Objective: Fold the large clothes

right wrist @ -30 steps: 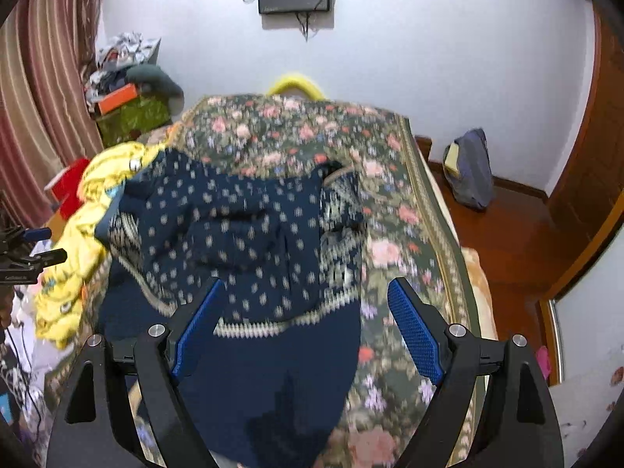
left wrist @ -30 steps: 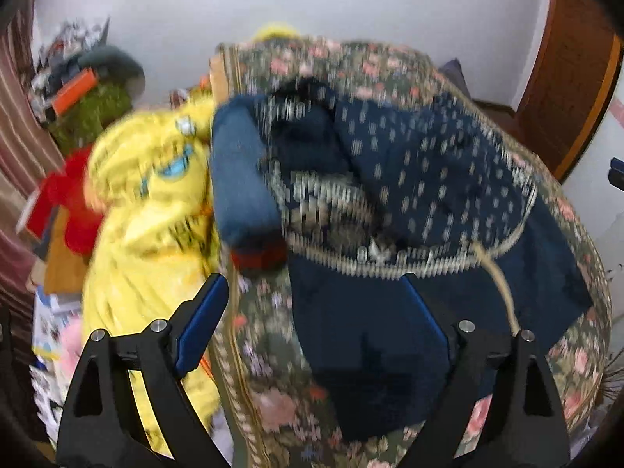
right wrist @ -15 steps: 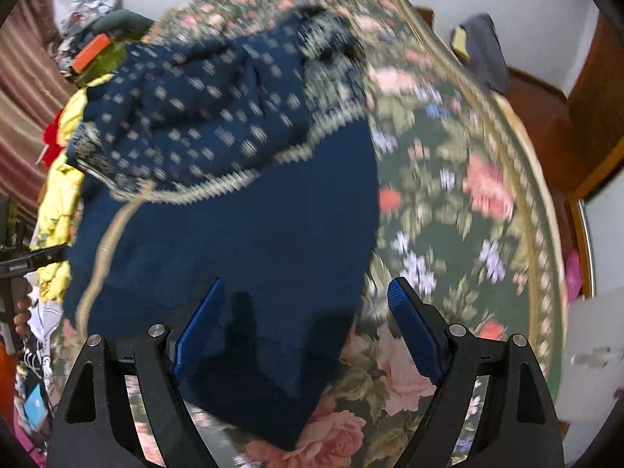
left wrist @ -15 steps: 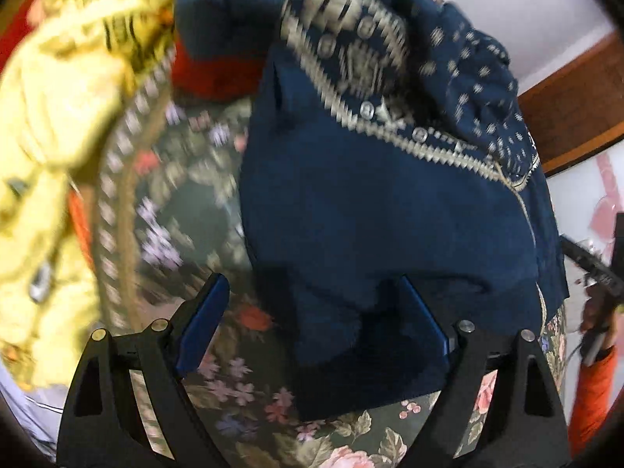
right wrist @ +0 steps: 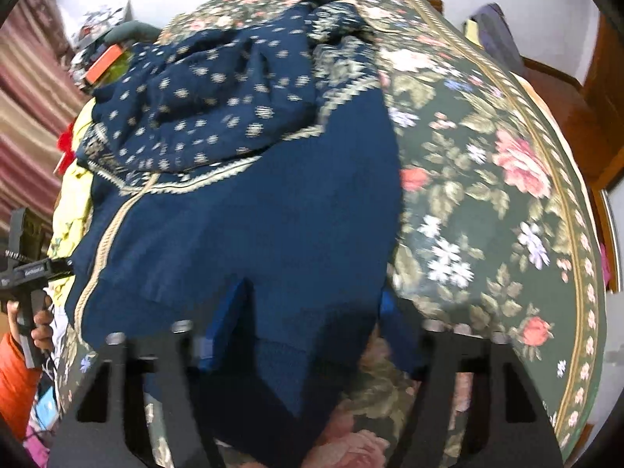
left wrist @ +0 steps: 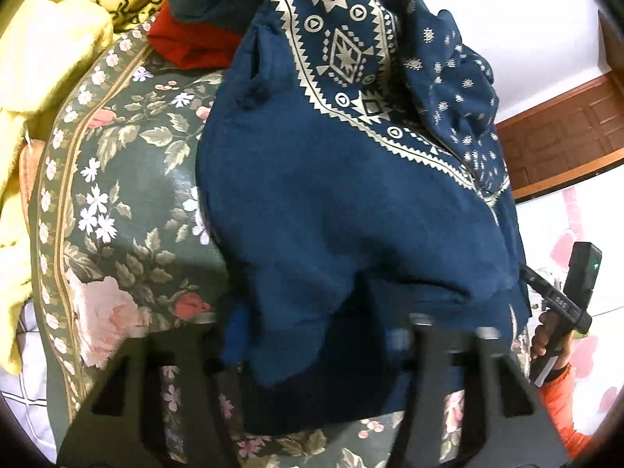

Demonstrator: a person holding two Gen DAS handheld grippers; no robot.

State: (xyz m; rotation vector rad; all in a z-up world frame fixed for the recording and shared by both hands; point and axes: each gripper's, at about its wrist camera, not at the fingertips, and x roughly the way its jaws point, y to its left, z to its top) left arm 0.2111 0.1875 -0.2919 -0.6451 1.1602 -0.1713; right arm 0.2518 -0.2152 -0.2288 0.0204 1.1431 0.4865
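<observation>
A navy garment (left wrist: 331, 214) with a cream patterned band and dotted upper part lies crumpled on the floral bedspread (left wrist: 128, 179). Its plain lower hem faces me. My left gripper (left wrist: 312, 343) is closing, and the hem's left part is bunched up between its pads. In the right wrist view the same garment (right wrist: 253, 214) spreads over the bedspread (right wrist: 487, 214). My right gripper (right wrist: 308, 323) is closing too, with the hem's right corner folded between its blue pads.
A yellow blanket (left wrist: 46, 58) and a red cloth (left wrist: 187, 43) lie beside the garment on the left. A hand in an orange sleeve (left wrist: 561, 409) shows at the edge. A wooden door (left wrist: 557, 144), striped curtain (right wrist: 27, 117) and clutter stand around the bed.
Both grippers dropped toward the bed and tipped downward onto the garment's hem. Their jaws went from wide apart to closed in around the bunched fabric.
</observation>
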